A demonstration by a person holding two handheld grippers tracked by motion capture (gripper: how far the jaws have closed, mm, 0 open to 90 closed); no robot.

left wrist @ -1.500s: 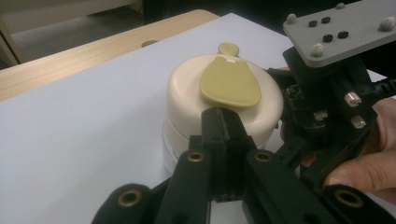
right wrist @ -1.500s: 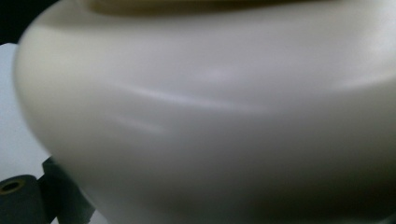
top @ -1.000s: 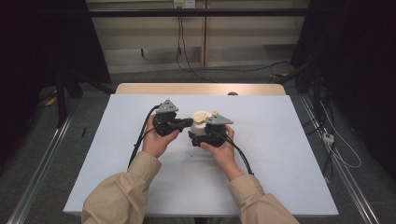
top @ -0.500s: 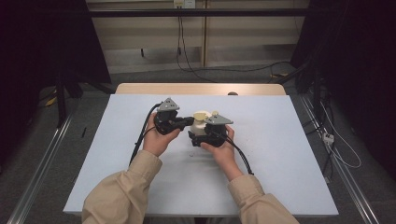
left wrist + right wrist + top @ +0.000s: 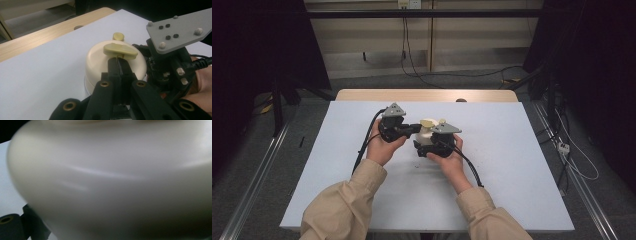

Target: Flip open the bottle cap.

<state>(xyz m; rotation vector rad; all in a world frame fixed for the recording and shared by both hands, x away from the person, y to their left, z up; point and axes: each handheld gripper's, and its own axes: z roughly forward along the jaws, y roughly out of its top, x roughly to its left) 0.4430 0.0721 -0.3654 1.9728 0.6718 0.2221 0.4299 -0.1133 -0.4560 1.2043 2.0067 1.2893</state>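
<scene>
Cream dome [image 5: 100, 60] sits on the counter [image 5: 522, 165]; left gripper [image 5: 119, 65] jaws meet under its yellowish tab [image 5: 120, 50]. Right gripper [image 5: 428, 148] presses close against it, jaw state unclear.

There is one worktop [image 5: 512, 165]. On it, near the middle, sits one round cream pot [image 5: 100, 60]. The pot has one flat yellow handle [image 5: 120, 50] on top and one small yellow knob [image 5: 118, 36] behind it. Two tongs are here: the left tongs [image 5: 414, 129] and the right tongs [image 5: 424, 148]. Two hands hold them.
</scene>
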